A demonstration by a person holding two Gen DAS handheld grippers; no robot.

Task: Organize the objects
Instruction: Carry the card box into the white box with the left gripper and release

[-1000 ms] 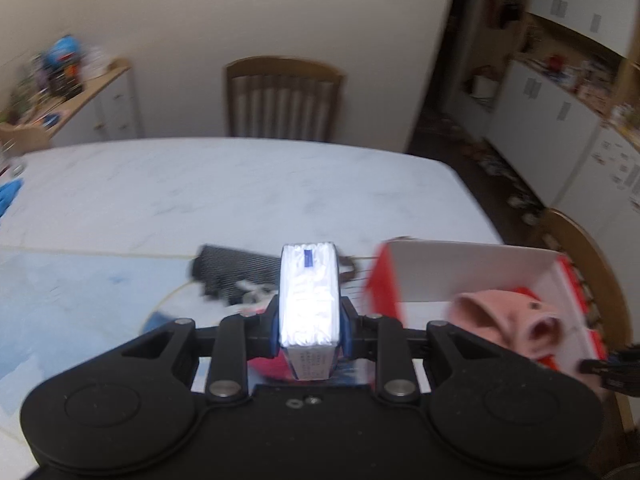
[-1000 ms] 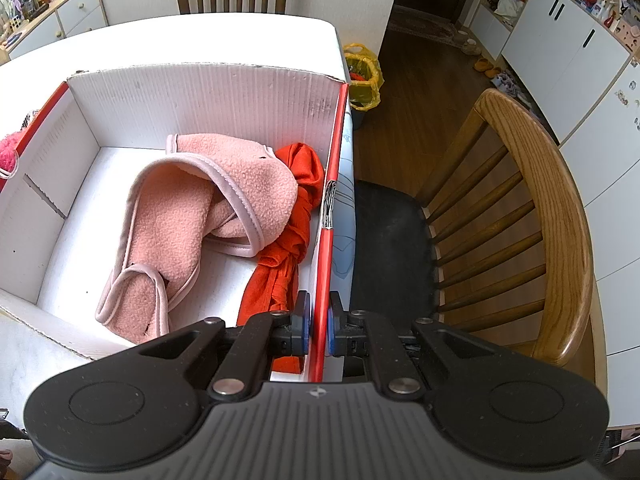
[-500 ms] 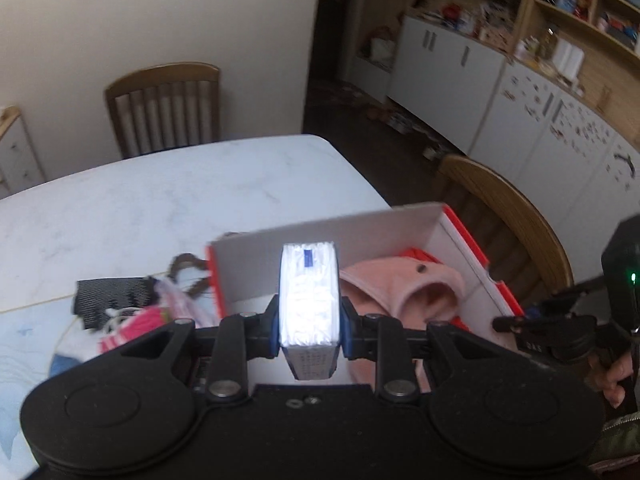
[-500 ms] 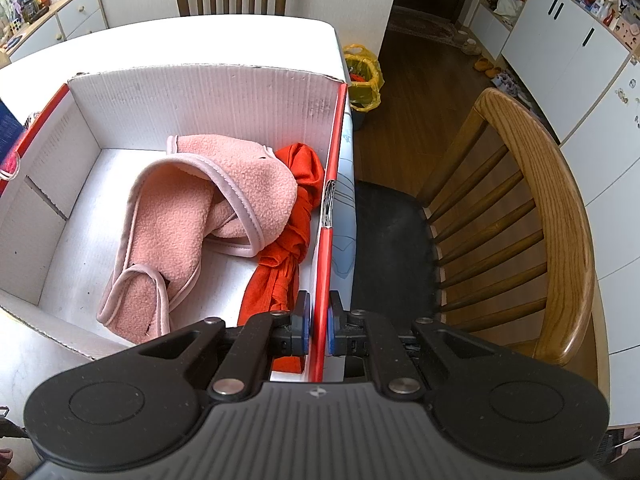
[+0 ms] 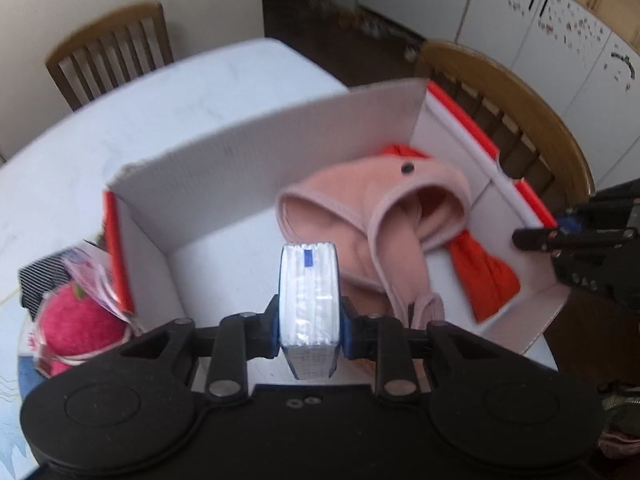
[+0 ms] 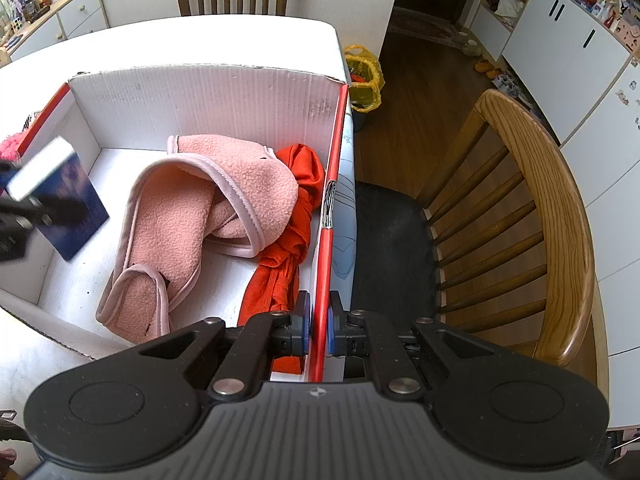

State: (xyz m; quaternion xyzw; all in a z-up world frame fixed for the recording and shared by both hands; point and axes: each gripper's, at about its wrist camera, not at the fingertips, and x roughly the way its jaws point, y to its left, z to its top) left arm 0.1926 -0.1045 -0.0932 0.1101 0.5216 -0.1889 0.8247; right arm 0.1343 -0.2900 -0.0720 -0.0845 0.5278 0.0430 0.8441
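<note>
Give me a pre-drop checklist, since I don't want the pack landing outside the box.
1. Left claw grips the tissue pack: ok.
2. Pack above the box interior: ok.
3. Right claw clamps the box's red wall: ok.
4. Bare floor beside the pink fleece: ok.
5. Orange cloth away from drop spot: ok.
6. Height above box floor: cannot tell.
</note>
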